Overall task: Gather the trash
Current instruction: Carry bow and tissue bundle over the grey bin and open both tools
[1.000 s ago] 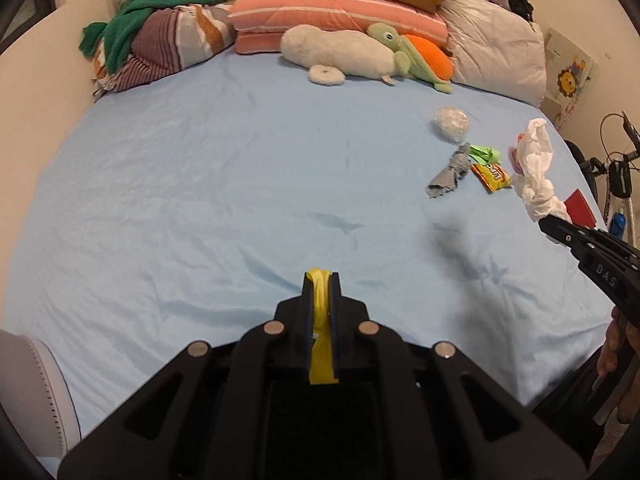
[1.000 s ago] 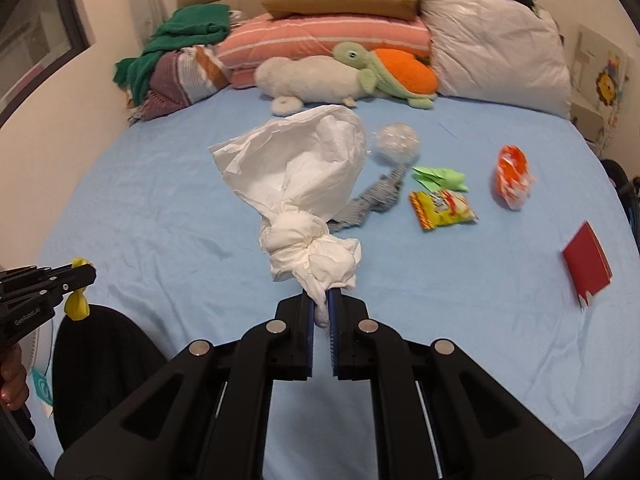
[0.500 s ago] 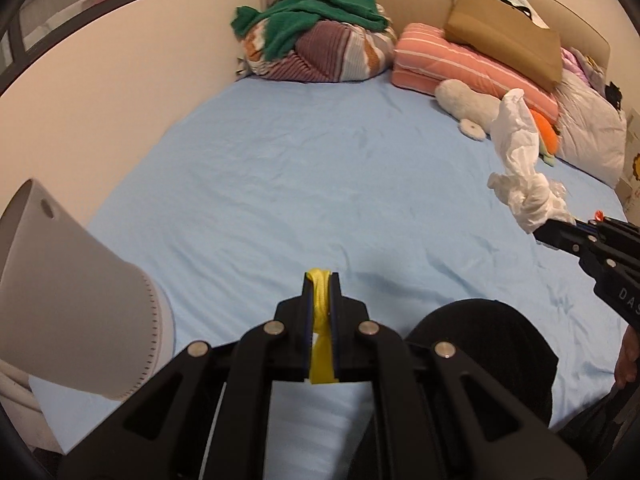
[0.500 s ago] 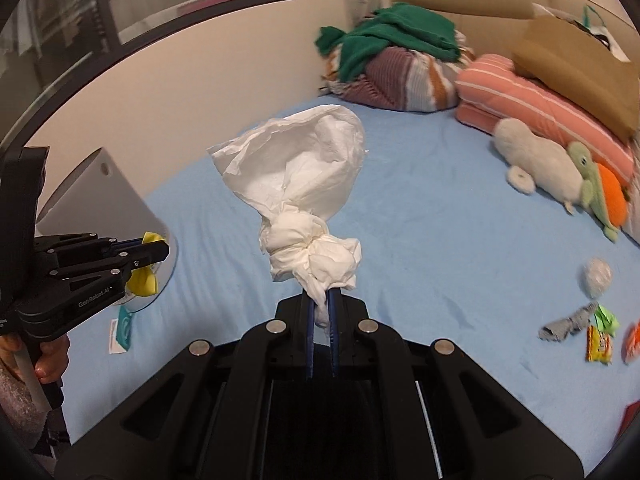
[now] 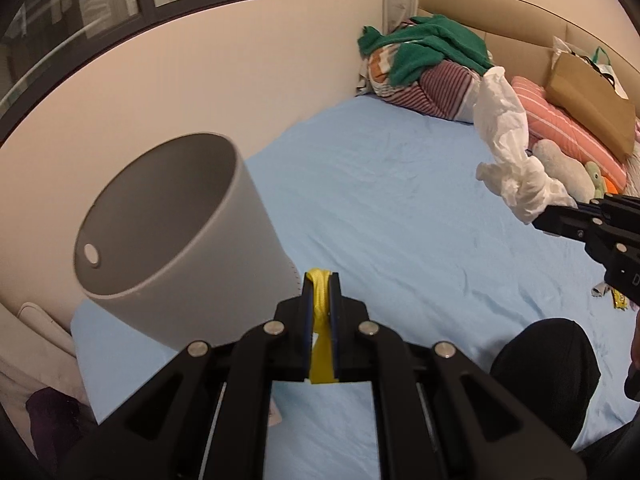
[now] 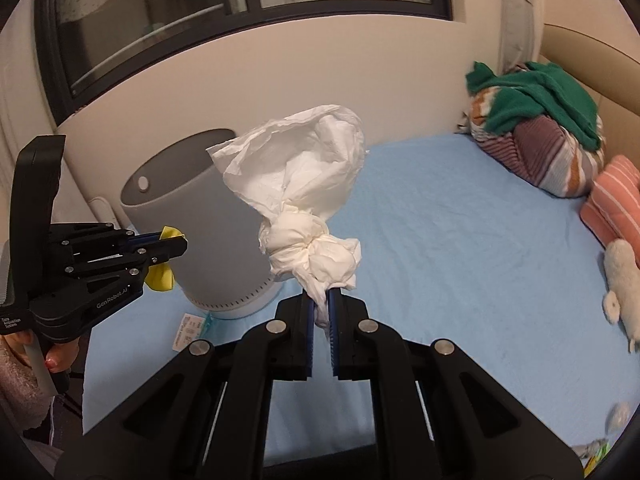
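- Pale blue sheet covers the bed (image 5: 400, 208), biggest thing here; clothes pile (image 5: 424, 64) and pillows far off at the head end, nothing to do w/ the next move.
- Grey plastic bin (image 5: 172, 240) stands on the near-left corner of the bed, against the wall. Mouth open and facing up, tilted toward me in the left cam; looks empty inside as far as I can see. Long axis roughly upright.
- White tissue wad (image 6: 304, 208) is in my right gripper (image 6: 321, 312), fingers narrow, pinched on its twisted tail. Wad sticks straight out ahead of the fingers, long axis along them, flared loose end farthest out. In the air, above the sheet, to the right of the bin.
- Yellow scrap (image 5: 319, 300) is in my left gripper (image 5: 320, 288), fingers nearly closed on it; it runs lengthwise between the pads, tip poking out front, rest hanging below.
- Key relation: bin lies ahead & left of both sets of fingers. Left gripper is the nearer one, just beside the bin wall in the right cam (image 6: 176, 244), below rim level I think. So left prob. drops first: up and over the rim, then right follows w/ the tissue.
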A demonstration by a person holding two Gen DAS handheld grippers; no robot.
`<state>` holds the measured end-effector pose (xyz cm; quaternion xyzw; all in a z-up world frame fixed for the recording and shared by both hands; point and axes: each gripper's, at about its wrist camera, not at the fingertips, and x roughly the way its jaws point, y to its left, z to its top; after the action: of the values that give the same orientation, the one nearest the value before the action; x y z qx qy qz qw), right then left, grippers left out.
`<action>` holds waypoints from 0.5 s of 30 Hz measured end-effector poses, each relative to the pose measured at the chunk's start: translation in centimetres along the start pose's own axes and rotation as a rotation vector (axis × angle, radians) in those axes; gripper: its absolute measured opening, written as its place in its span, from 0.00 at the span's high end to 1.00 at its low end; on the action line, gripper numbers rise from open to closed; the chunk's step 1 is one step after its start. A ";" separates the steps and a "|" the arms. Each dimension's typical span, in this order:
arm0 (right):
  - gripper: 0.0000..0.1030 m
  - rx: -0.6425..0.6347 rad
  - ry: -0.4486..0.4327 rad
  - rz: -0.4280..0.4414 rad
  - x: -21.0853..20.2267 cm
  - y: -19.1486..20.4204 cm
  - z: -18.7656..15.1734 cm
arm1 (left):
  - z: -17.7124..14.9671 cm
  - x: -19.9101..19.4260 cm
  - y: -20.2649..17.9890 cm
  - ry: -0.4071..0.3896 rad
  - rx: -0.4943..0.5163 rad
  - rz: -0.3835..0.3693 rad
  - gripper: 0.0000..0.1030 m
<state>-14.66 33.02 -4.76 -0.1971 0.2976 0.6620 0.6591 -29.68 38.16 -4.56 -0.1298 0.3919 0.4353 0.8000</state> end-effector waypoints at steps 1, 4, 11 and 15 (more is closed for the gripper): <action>0.95 -0.022 -0.001 0.016 0.2 0.8 0.8 | 0.1 -0.4 0.8 -0.006 -0.011 0.014 0.93; 0.95 -0.093 -0.001 0.065 1.4 3.7 3.5 | 0.9 -1.4 3.5 -0.027 -0.039 0.065 0.93; 0.95 -0.232 -0.002 0.148 4.4 10.3 9.8 | 2.9 -2.2 9.0 -0.064 -0.091 0.174 0.93; 0.95 -0.271 0.003 0.179 6.4 13.6 12.3 | 3.5 -1.9 11.6 -0.076 -0.127 0.225 0.93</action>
<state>-26.80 46.53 2.10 -0.2581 0.2230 0.7519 0.5642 -37.73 45.69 0.70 -0.1185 0.3450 0.5508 0.7507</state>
